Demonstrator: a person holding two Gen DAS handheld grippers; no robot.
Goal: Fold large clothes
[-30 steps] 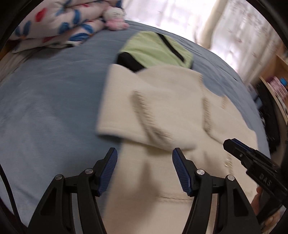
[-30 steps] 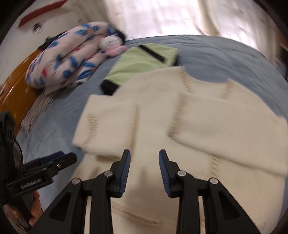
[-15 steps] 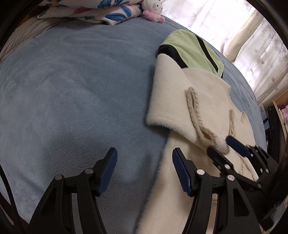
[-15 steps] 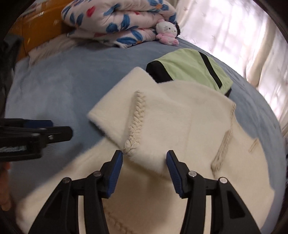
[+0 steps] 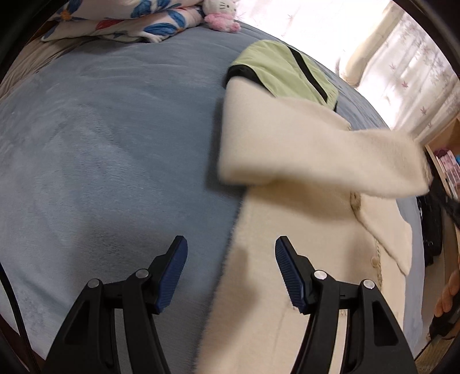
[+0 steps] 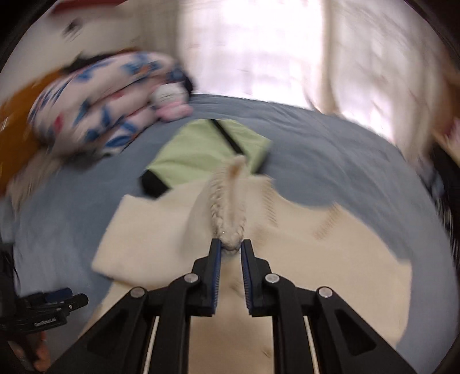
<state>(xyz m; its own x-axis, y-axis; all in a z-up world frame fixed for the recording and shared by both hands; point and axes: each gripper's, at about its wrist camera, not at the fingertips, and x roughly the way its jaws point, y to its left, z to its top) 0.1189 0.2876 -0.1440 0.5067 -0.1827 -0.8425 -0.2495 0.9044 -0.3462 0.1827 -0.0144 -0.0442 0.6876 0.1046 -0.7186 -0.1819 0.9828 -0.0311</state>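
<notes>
While the right gripper (image 6: 231,249) pinches 1 cream sweater (image 5: 302,230), the left gripper (image 5: 231,276) gapes empty; 1 green garment (image 5: 284,67) lies beyond.

Blue bed (image 5: 115,138) cover, plush. Flower-print quilt (image 5: 129,20) folded at far end, pink-white plush toy (image 5: 220,14) touching it. Green folded garment (image 5: 284,69) with black stripe behind it. Sheer curtains (image 5: 408,74) at window. Wooden shelf (image 5: 445,161) at right edge.
</notes>
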